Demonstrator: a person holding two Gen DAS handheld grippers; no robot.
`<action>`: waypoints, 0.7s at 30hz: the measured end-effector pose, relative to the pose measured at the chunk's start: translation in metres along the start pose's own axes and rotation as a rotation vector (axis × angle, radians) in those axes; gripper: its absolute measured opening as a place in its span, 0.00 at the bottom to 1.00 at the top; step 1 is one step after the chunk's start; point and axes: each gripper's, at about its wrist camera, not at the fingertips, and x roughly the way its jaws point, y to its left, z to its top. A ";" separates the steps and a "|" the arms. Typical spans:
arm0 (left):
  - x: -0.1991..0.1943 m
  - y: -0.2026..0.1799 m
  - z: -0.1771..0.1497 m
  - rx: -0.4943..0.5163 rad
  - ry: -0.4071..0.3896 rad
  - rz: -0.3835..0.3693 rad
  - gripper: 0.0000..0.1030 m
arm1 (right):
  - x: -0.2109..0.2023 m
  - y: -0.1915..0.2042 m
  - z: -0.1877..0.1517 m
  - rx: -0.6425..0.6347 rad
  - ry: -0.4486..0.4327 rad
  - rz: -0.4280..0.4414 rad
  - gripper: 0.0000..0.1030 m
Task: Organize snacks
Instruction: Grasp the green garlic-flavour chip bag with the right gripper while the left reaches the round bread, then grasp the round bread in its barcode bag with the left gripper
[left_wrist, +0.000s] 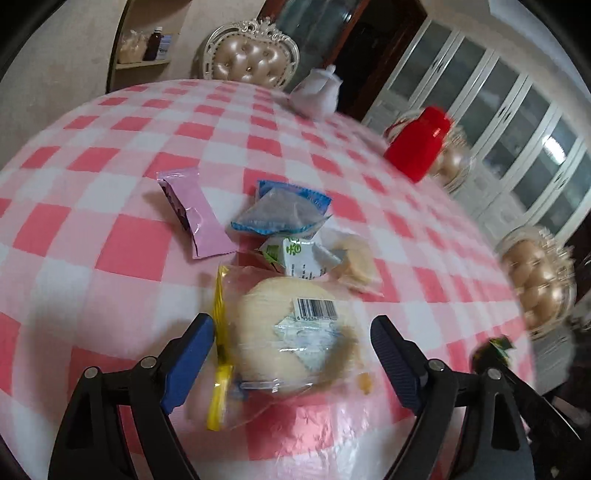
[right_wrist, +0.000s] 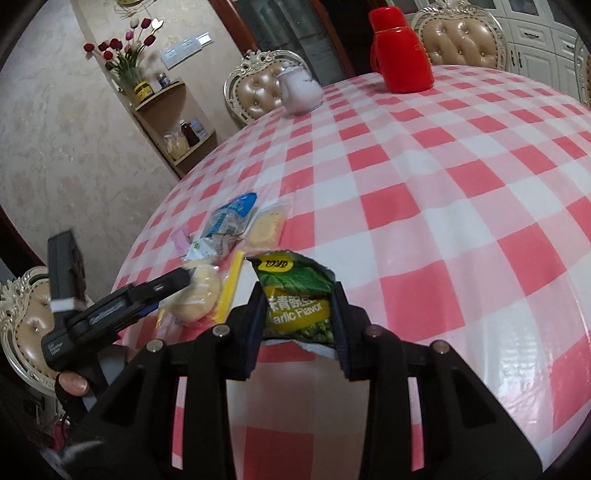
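Observation:
My left gripper (left_wrist: 293, 332) is open, its blue fingers on either side of a round pale bun in a clear wrapper with a yellow edge (left_wrist: 291, 332) on the checked tablecloth (left_wrist: 122, 254). Beyond it lie a pink packet (left_wrist: 199, 214), a blue packet (left_wrist: 284, 210), a white and green packet (left_wrist: 295, 254) and a clear pack of pale biscuits (left_wrist: 358, 262). My right gripper (right_wrist: 299, 295) is shut on a green garlic-flavour pea packet (right_wrist: 295, 295), held above the table. The left gripper (right_wrist: 159, 291) and the bun (right_wrist: 199, 295) show at the left of the right wrist view.
A red thermos (right_wrist: 400, 51) and a white teapot (right_wrist: 301, 90) stand at the far side of the table. Padded chairs (right_wrist: 258, 88) surround it. A corner shelf with jars and flowers (right_wrist: 173, 118) is on the wall. The table edge (right_wrist: 155, 229) runs just left of the snacks.

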 end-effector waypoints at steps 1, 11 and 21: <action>0.007 -0.008 0.000 0.031 0.011 0.053 0.85 | 0.001 0.002 -0.001 -0.001 0.009 0.010 0.36; 0.035 -0.060 -0.012 0.327 0.035 0.304 0.93 | 0.000 0.010 -0.005 -0.013 0.023 0.052 0.36; 0.017 -0.048 -0.014 0.254 0.015 0.206 0.73 | 0.004 0.010 -0.006 -0.018 0.026 0.031 0.37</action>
